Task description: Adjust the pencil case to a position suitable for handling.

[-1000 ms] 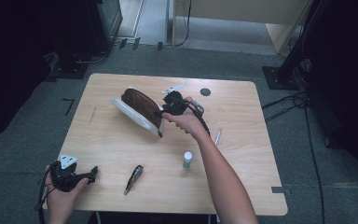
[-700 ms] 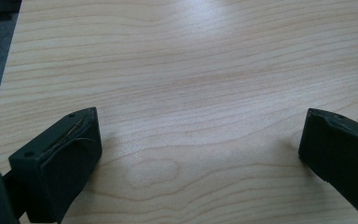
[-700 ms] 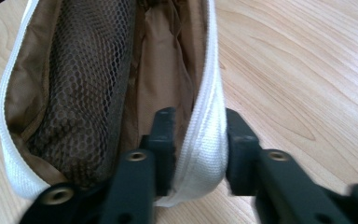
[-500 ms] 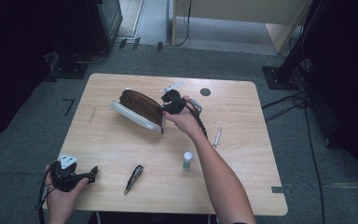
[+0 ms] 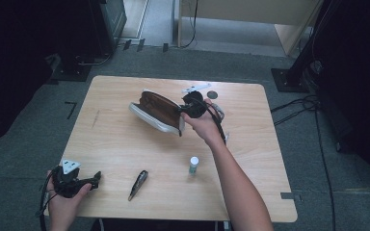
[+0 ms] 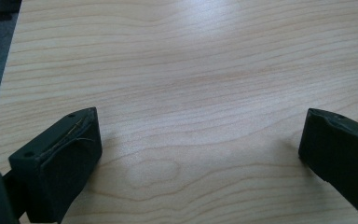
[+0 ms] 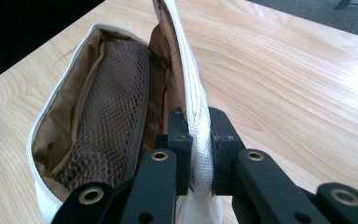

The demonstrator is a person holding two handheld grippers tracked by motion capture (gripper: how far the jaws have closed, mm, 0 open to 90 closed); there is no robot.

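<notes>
A white zip pouch (image 5: 155,113) with a brown mesh lining (image 7: 103,107) lies open near the middle of the wooden table (image 5: 125,144). My right gripper (image 5: 182,112) is shut on the pouch's white zipped rim (image 7: 196,135), which stands upright between the pads while the other half lies flat to the left. My left gripper (image 5: 96,179) rests at the table's front left corner. Its jaws are open over bare wood, and nothing lies between its fingertips (image 6: 200,149).
A dark pen-like tool (image 5: 138,184) lies near the front edge, and a small bottle with a white cap (image 5: 193,165) stands to its right. A black round disc (image 5: 212,95) sits at the back, behind the right hand. Dark equipment stands on the floor around the table.
The right gripper has closed on the pouch's rim and shifted a little right and up, drawing that side of the pouch up with it. The left gripper has not moved.
</notes>
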